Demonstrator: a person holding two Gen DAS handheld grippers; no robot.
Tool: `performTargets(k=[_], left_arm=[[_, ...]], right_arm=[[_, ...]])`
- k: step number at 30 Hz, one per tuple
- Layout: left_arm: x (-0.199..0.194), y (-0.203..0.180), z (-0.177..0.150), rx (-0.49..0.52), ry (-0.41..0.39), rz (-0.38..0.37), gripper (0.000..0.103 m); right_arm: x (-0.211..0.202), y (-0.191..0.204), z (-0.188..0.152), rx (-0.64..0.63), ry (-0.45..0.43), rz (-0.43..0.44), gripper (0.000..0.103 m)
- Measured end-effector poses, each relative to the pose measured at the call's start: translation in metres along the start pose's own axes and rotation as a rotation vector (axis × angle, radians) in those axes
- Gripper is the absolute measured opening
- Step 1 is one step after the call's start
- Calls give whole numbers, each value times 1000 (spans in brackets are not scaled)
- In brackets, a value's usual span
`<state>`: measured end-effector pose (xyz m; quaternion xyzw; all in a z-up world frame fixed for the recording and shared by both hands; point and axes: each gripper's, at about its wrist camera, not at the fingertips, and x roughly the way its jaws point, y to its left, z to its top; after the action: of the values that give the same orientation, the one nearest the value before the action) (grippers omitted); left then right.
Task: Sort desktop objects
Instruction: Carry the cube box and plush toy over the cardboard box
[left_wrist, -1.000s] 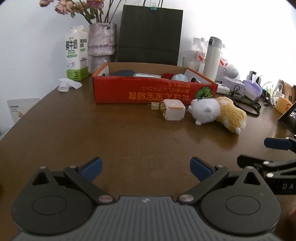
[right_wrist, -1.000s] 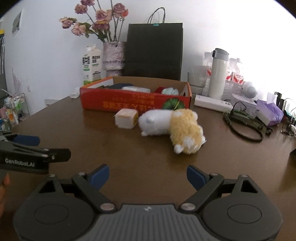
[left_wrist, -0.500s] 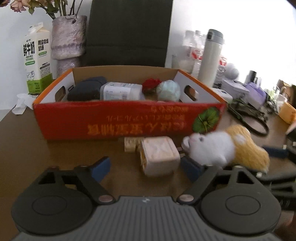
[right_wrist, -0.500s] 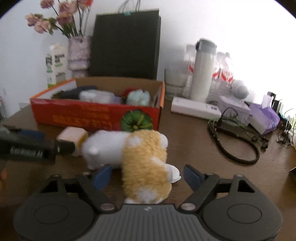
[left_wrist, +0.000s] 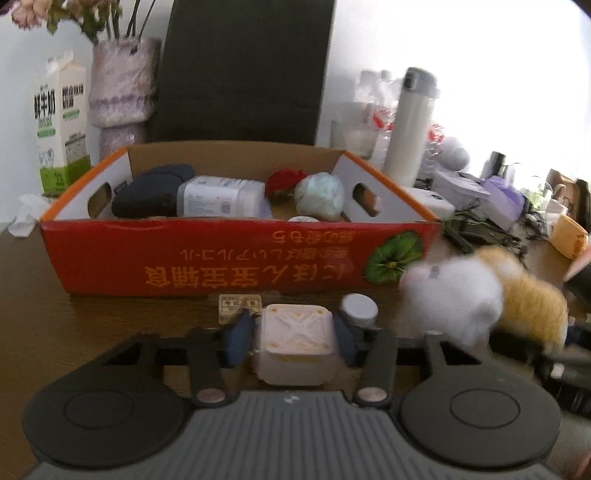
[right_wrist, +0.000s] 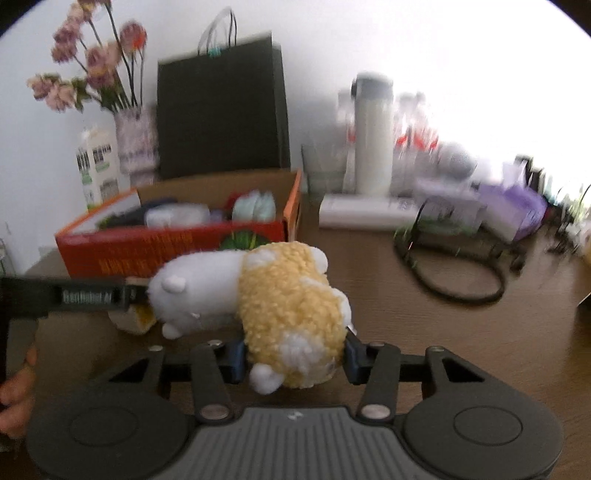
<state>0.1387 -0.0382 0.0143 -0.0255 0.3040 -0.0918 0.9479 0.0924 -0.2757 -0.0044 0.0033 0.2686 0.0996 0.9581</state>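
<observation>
Having closed since a moment ago, the left gripper now clamps the cream cube between its fingers, and the right gripper clamps the plush toy. Both grasps appear secured; the red box lies just ahead, ready for drop-off.

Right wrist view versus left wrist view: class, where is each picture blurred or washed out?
Right wrist view: bottles and thermos smear with motion blur; window glare bleaches the upper right. Left wrist view: plush toy blurred, red box sharper, right side overexposed.
</observation>
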Motion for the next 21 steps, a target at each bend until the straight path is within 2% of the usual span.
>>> performTargets(k=[2,5,9,11,14,16,21], left_arm=[[-23,-1,-6,-10,-25,18,42],[-57,2,-18,-40,-38,2,42],[-110,8,-39,-68,-64,4,42],[-135,11,-52,-80,-72,7,42],[-164,12,-74,-70,-81,36,42],[-176,13,-89,-81,-60,49,42],[-198,13,-110,-101,-33,36,42]], right_arm=[[-20,-1,3,6,-49,-13,46],[-55,-4,4,26,-105,-20,46],[-100,-7,-3,51,-126,-5,46],[-116,-2,-15,49,-113,5,46],[-130,16,-39,27,-38,61,46],[-135,32,-55,9,5,80,47],[-151,58,-78,14,30,102,46]])
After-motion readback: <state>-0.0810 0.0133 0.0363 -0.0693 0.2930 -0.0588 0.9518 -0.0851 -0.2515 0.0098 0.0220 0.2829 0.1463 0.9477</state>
